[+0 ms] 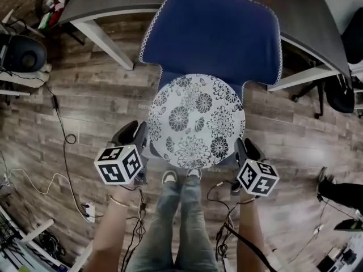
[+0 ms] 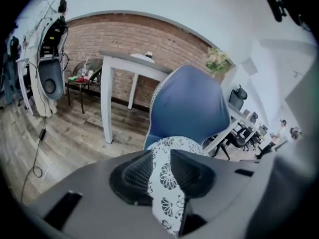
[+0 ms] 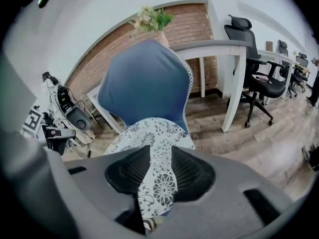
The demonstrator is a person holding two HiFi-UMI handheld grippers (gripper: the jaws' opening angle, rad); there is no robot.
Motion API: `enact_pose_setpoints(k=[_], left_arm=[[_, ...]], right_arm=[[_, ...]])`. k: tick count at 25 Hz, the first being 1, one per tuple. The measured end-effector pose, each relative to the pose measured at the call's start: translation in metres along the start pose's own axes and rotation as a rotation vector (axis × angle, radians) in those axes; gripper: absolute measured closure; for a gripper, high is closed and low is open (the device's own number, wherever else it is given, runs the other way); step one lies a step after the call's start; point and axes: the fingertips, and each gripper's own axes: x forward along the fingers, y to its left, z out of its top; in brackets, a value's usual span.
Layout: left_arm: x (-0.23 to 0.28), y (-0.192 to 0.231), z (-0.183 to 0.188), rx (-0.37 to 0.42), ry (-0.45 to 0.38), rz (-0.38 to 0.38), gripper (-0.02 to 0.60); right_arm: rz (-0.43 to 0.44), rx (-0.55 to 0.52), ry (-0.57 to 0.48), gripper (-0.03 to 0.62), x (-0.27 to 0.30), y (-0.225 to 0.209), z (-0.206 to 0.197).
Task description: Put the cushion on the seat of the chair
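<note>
Your left gripper [image 1: 140, 143] and right gripper [image 1: 240, 152] are each clamped on the round floral cushion [image 1: 196, 121], at its left and right edges. Cushion is level over the blue chair [image 1: 212, 33] seat.

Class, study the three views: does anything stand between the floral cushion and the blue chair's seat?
Nothing visible does. The left gripper and right gripper are each shut on the round floral cushion, holding it over the blue chair. In the head view the cushion covers most of the seat, so that surface cannot be checked.
</note>
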Motion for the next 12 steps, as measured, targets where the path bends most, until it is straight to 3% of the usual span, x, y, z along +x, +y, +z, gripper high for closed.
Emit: enact_pose_setpoints(k=[6, 12], left_arm=[[-0.08, -0.053, 0.051, 0.046, -0.1, -0.046, 0.541], [-0.16, -0.092, 0.081, 0.019, -0.147, -0.091, 0.568]], right_arm=[[0.075, 0.021, -0.097, 0.572, -0.079, 0.056, 0.033], [0.13, 0.049, -0.144, 0.589, -0.156, 0.099, 0.057]])
